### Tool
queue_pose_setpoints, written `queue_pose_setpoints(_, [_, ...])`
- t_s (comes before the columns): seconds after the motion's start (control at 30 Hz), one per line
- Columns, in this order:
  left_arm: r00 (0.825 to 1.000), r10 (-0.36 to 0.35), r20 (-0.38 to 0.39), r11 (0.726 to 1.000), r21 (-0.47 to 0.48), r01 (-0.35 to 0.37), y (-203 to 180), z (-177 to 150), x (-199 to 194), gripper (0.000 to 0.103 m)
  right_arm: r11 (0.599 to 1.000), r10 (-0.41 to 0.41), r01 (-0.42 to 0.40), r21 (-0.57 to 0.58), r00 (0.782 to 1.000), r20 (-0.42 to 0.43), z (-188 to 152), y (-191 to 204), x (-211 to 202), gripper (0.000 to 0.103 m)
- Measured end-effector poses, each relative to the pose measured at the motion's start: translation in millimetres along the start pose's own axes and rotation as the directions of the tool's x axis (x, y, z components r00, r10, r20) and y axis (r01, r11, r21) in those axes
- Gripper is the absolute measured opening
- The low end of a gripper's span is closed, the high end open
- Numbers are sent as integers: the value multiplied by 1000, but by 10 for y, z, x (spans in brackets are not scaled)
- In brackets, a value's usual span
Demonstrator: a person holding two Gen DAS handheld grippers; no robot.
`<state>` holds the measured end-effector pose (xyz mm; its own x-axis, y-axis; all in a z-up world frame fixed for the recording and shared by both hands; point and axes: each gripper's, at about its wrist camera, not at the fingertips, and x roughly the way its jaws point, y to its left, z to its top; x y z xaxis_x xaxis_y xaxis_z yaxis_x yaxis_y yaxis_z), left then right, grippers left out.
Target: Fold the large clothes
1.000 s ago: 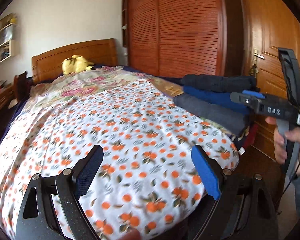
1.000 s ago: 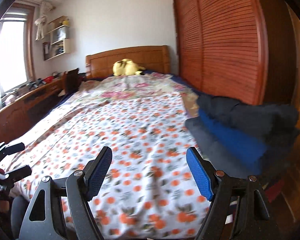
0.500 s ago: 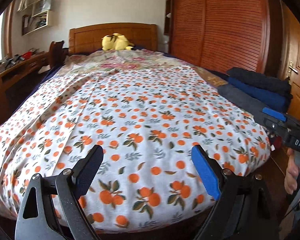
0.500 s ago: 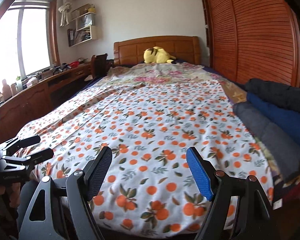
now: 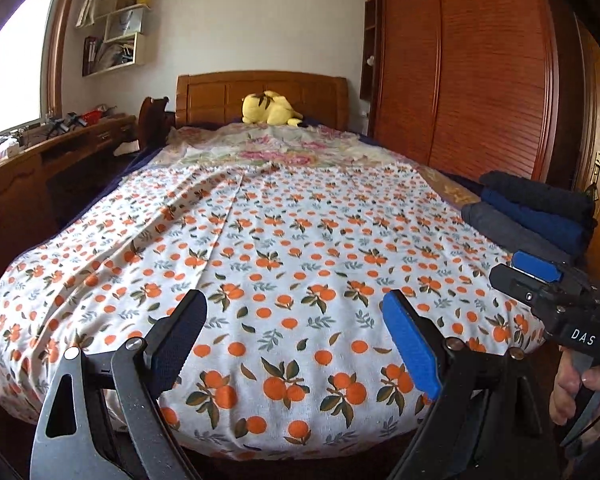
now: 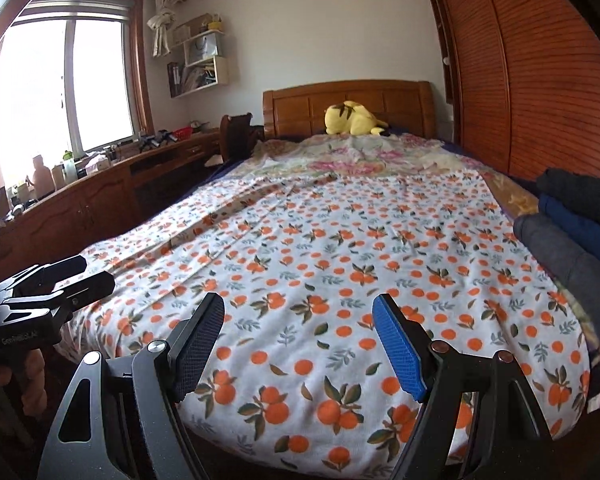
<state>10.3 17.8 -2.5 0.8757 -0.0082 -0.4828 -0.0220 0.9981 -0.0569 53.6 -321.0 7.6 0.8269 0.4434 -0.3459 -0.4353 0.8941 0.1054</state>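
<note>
Cloth printed with oranges [image 5: 284, 248] lies spread flat across the bed [image 5: 260, 92], its near hem draped over the foot end. Left gripper [image 5: 294, 344] and right gripper [image 6: 298, 344] hover above that hem, fingers apart and empty. Pinching unevenly could skew the fold, since ridges crease the left side

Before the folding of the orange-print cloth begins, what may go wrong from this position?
1. Both grippers, left gripper and right gripper, are open above the near edge of the orange-print cloth; a shallow pinch may slip.
2. The cloth has creases on its left part, which may be folded in.
3. The stacked dark clothes lie beside its right edge and may be dragged.
</note>
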Motion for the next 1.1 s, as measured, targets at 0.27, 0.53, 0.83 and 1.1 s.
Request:
queue_pose_setpoints(0.27, [997,-7,74,1000,10,6,-29,111,-285,90,1000,-1,2,-13,997,82,132,-80,-214,78])
queue_pose_setpoints(0.53, [996,-21,84,1000,23,19,-78,119,-339,90,1000,0,2,-19,996,94,-41,-71,-154,78])
queue_pose_setpoints(0.83, [997,-5,81,1000,18,4,-65,115,-341,90,1000,-8,8,-1,996,94,-49,-17,-212,78])
queue_pose_setpoints(1.1, [996,12,83,1000,18,-14,-48,115,-334,90,1000,-10,9,7,996,91,-50,5,-201,78])
